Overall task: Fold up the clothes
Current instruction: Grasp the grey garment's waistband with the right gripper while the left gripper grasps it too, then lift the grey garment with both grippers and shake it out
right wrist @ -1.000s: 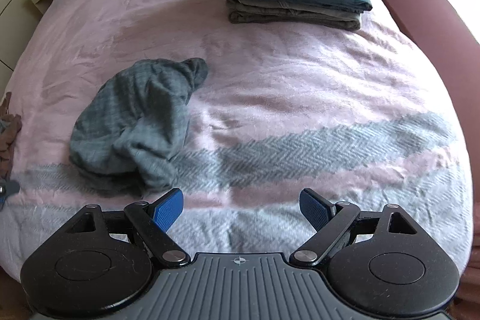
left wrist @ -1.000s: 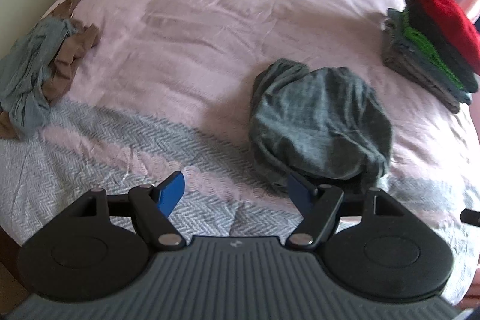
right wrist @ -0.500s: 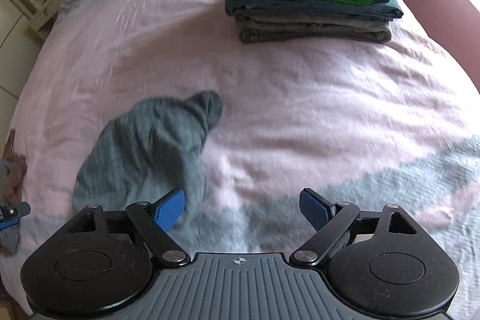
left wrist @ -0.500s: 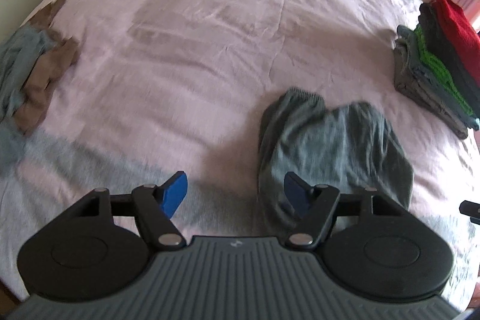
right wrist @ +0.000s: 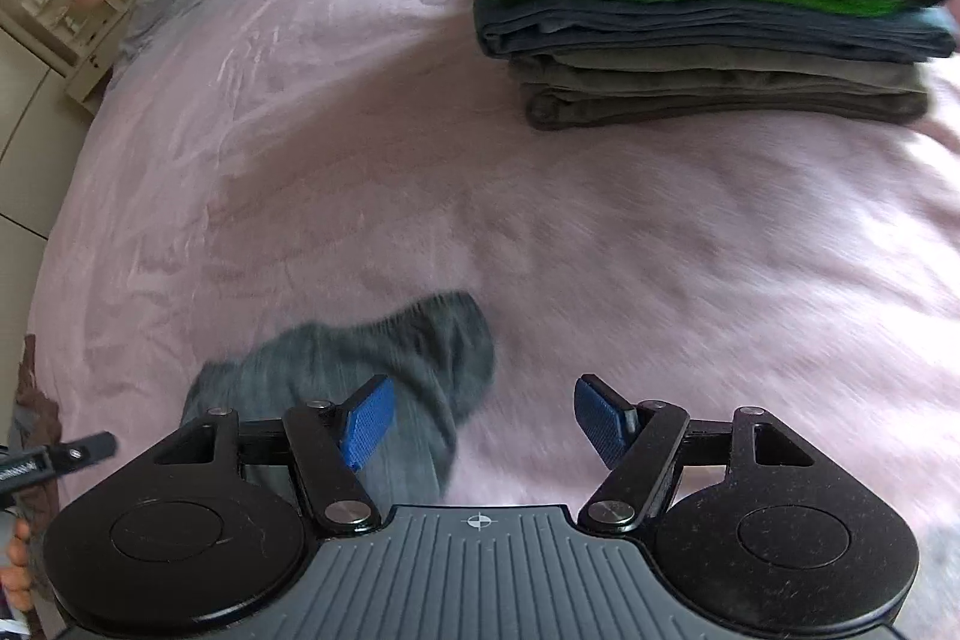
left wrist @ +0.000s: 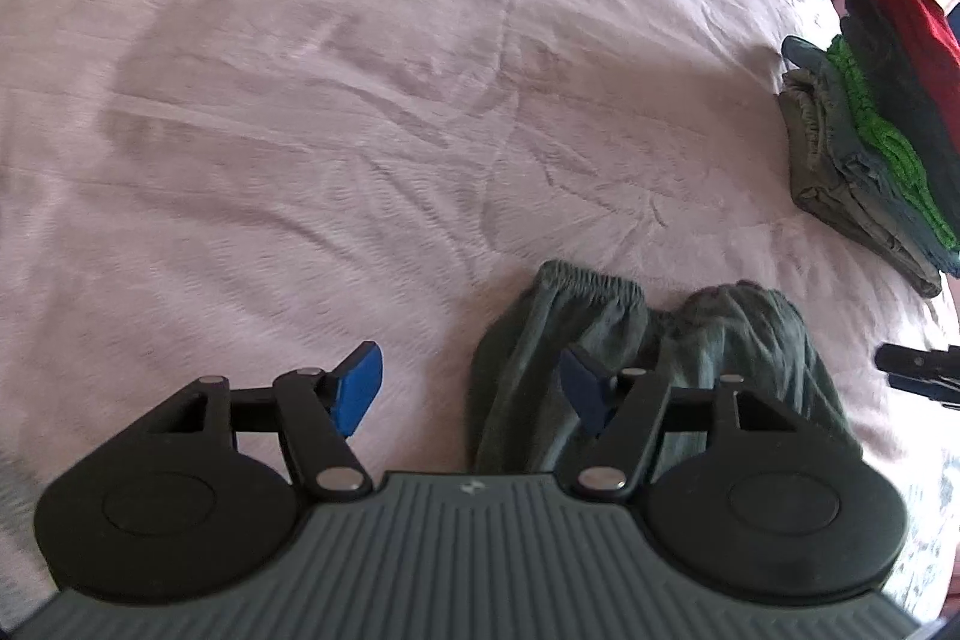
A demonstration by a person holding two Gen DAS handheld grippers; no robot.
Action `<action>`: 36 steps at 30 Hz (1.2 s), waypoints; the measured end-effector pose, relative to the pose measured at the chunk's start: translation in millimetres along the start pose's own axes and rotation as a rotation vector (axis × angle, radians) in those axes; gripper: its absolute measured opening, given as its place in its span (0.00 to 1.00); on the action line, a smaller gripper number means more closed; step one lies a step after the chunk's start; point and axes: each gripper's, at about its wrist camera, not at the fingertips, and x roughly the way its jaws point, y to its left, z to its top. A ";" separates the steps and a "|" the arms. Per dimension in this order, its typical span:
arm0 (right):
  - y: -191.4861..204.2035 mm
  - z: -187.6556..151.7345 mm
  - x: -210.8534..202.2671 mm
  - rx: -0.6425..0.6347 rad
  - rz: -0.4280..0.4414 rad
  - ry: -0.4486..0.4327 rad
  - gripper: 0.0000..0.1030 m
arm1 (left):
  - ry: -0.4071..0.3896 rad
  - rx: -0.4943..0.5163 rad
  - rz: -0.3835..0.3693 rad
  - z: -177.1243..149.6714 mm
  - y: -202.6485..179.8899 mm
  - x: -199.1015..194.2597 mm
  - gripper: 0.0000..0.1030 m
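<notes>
Both grippers have come forward and down over the bed since a second ago, so the grey garment now sits right at their tips and the striped near edge of the cover has dropped out of sight. Seen from its own camera, the left gripper (left wrist: 471, 388) has its blue fingers spread wide and holds nothing; its right finger hangs over the near left part of the grey garment (left wrist: 648, 364), its left finger over bare cover. The right gripper (right wrist: 486, 421) is likewise spread and empty, with its left finger over the garment's right side (right wrist: 360, 370) and its right finger over the pink cover.

The garment lies crumpled near the front of the bed (left wrist: 300, 100), with a gathered elastic band showing at its far left end. It looks like a pair of soft trousers or shorts, though the right view is too blurred to be sure. Such cloth should be light and limp, sagging wherever it is not held, so I would pinch it at the elastic band, one gripper toward each end, and lift to let it hang open.

Far to the right stands a stack of folded clothes (right wrist: 708, 10), well apart from the garment.
</notes>
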 end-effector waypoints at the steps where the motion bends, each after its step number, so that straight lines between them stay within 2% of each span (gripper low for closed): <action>1: -0.5 5.2 9.6 -0.001 0.006 0.004 0.69 | 0.005 -0.006 -0.016 3.1 -0.6 8.8 0.60; 6: -3.4 24.4 55.6 0.007 0.047 0.023 0.68 | 0.031 -0.001 -0.085 17.5 -4.8 51.5 0.60; 9: -10.2 27.0 80.5 0.042 0.066 0.066 0.66 | 0.075 -0.029 -0.132 20.0 -2.2 75.1 0.60; 10: -12.6 27.3 88.4 0.056 0.072 0.080 0.61 | 0.087 -0.044 -0.149 19.2 -1.3 80.4 0.59; 11: -14.8 26.5 94.4 0.068 0.090 0.092 0.42 | 0.099 -0.059 -0.165 18.4 -0.4 85.6 0.57; 12: -16.8 25.2 99.4 0.087 0.117 0.110 0.34 | 0.111 -0.073 -0.181 17.5 0.4 90.8 0.51; 13: -17.7 25.1 100.9 0.100 0.125 0.118 0.23 | 0.113 -0.076 -0.200 15.9 0.0 92.9 0.33; 14: -16.7 25.3 99.7 0.092 0.123 0.114 0.17 | 0.112 -0.072 -0.229 14.3 -0.9 93.2 0.24; 15: -14.6 26.5 94.6 0.076 0.124 0.098 0.14 | 0.112 -0.070 -0.240 13.7 -1.7 92.4 0.09; 16: -12.4 27.8 88.7 0.059 0.126 0.079 0.03 | 0.091 -0.073 -0.252 16.2 0.6 84.5 0.02; 19: -4.6 39.7 49.4 0.023 0.150 -0.041 0.02 | 0.024 -0.082 -0.288 23.9 7.5 60.7 0.00; 23: 14.4 59.1 -25.1 -0.045 0.218 -0.237 0.01 | -0.178 -0.068 -0.366 46.5 18.1 -13.5 0.00; 25: 31.9 65.0 -60.4 -0.111 0.244 -0.320 0.01 | -0.278 -0.018 -0.386 57.1 15.5 -56.6 0.00; 32: 96.8 79.9 -166.8 -0.267 0.320 -0.592 0.01 | -0.584 0.128 -0.404 82.7 2.5 -201.6 0.00; 36: 134.5 75.9 -207.9 -0.347 0.311 -0.702 0.01 | -0.695 0.206 -0.385 82.1 -9.3 -259.4 0.00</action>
